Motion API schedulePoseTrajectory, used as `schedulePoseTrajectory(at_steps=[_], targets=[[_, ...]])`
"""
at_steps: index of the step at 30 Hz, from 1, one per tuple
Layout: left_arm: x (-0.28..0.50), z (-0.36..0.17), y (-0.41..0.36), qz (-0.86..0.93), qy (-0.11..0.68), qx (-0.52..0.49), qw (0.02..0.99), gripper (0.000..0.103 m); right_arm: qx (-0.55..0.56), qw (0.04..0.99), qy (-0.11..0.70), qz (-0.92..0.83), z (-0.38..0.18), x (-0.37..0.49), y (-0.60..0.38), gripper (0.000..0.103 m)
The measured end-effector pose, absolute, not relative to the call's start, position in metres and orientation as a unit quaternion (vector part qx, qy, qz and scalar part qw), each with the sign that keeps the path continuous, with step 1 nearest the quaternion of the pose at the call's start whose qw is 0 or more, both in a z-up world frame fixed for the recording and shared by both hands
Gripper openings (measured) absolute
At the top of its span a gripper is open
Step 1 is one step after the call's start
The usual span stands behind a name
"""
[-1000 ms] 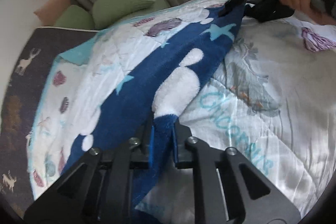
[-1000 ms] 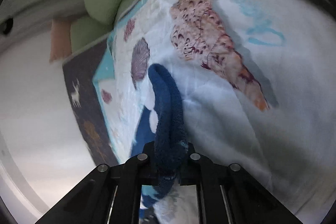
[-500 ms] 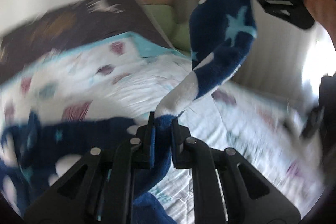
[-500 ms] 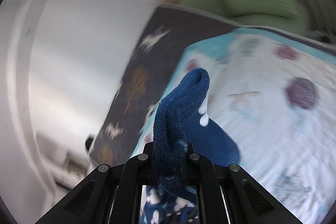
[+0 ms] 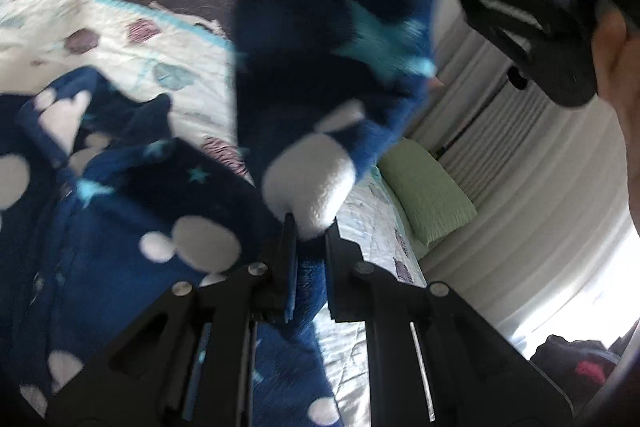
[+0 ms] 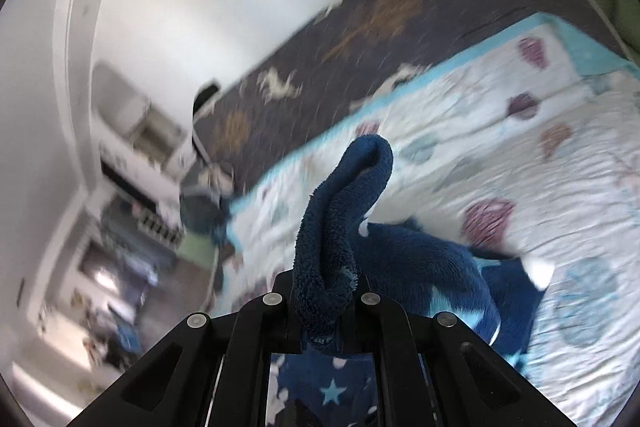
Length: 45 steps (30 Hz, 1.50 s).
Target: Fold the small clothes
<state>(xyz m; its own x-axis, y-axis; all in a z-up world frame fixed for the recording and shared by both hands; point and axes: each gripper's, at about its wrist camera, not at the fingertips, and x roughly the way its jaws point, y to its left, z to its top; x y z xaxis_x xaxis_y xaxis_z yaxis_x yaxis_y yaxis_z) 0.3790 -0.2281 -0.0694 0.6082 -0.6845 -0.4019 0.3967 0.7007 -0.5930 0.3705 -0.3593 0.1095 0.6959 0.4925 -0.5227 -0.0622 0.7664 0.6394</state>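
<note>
A fluffy navy garment with white blobs and light-blue stars hangs in the air between both grippers. My left gripper is shut on one edge of it. My right gripper is shut on another bunched edge; it also shows in the left wrist view at the top right, above the cloth. The rest of the garment trails down in a heap onto the bed; in the right wrist view it lies below the jaws.
The bed has a white quilt with shell prints and a turquoise border, over a dark deer-print blanket. A green pillow lies by the curtains. Furniture stands beside the bed.
Both grippers have lifted the garment off the quilt and swung round; it was stretched flat on the bed and now hangs in the air with its lower part heaped on the bed.
</note>
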Motion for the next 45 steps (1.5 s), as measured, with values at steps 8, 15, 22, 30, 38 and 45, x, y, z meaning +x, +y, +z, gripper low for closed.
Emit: schedulePoseTrajectory(at_steps=[8,15,22,30,38,45], targets=[[0.384,-0.093,-0.201,-0.289,0.342,-0.285,0.847,0.013,0.227,0.852,0.43,0.195,0.07,0.393,-0.262,0.007],[0.373,-0.119,-0.179,-0.268,0.379,-0.356,0.811,0.013,0.183,0.839,0.475,0.191,0.037,0.404,-0.218,0.007],[0.364,-0.133,-0.151,-0.261,0.446,-0.39,0.762,0.043,0.214,0.801,0.523,0.199,0.011,0.414,-0.219,0.007],[0.339,-0.1,-0.074,-0.255,0.42,-0.411,0.768,0.056,0.258,0.781,0.533,0.197,-0.015,0.414,-0.219,0.007],[0.306,-0.035,0.072,-0.101,0.294,-0.328,0.892,0.059,0.241,0.783,0.537,0.201,-0.038,0.406,-0.166,0.007],[0.304,-0.02,0.201,0.014,0.284,-0.228,0.931,0.06,0.144,0.816,0.542,0.141,-0.066,0.399,-0.114,0.007]])
